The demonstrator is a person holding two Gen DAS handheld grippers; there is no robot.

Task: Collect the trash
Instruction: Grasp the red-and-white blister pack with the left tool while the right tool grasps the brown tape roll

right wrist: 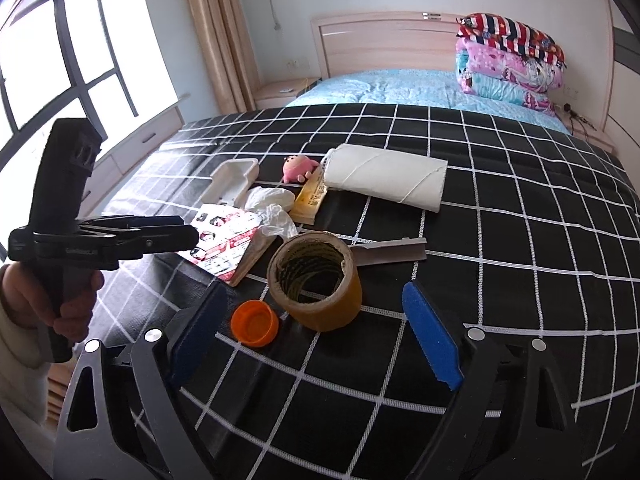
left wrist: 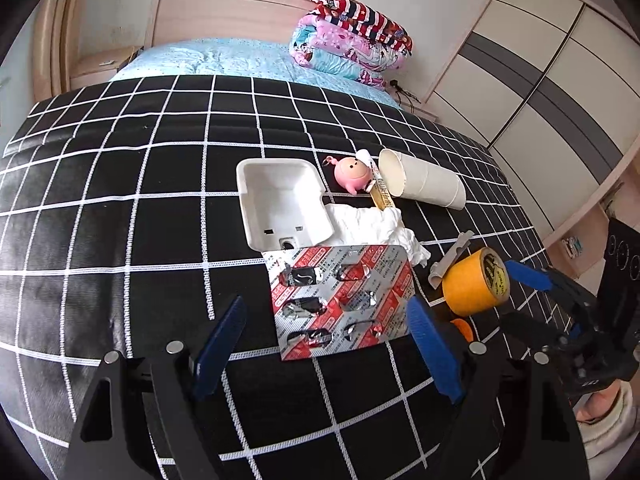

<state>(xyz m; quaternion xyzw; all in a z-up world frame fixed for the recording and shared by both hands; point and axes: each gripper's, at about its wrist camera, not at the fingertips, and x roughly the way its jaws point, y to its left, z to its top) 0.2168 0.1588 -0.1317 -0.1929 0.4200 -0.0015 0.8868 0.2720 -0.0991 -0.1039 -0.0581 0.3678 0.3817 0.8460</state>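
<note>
On the black checked bedcover lie a silver-and-red blister pack (left wrist: 342, 300) (right wrist: 224, 242), a crumpled white tissue (left wrist: 370, 226) (right wrist: 272, 208), a tipped white paper cup (left wrist: 420, 180) (right wrist: 386, 178), a yellow tape roll (left wrist: 476, 282) (right wrist: 316, 282), an orange cap (right wrist: 254, 322) (left wrist: 462, 328), a yellow sachet (right wrist: 310, 200) (left wrist: 382, 196) and a grey strip (right wrist: 390, 250). My left gripper (left wrist: 324, 320) is open, its fingers either side of the blister pack. My right gripper (right wrist: 316, 312) is open around the tape roll and cap.
A white plastic tray (left wrist: 280, 204) (right wrist: 234, 180) and a pink toy (left wrist: 352, 174) (right wrist: 298, 168) lie behind the trash. Folded quilts (left wrist: 352, 38) sit by the headboard. A wardrobe (left wrist: 540, 80) stands right, a window (right wrist: 60, 60) left.
</note>
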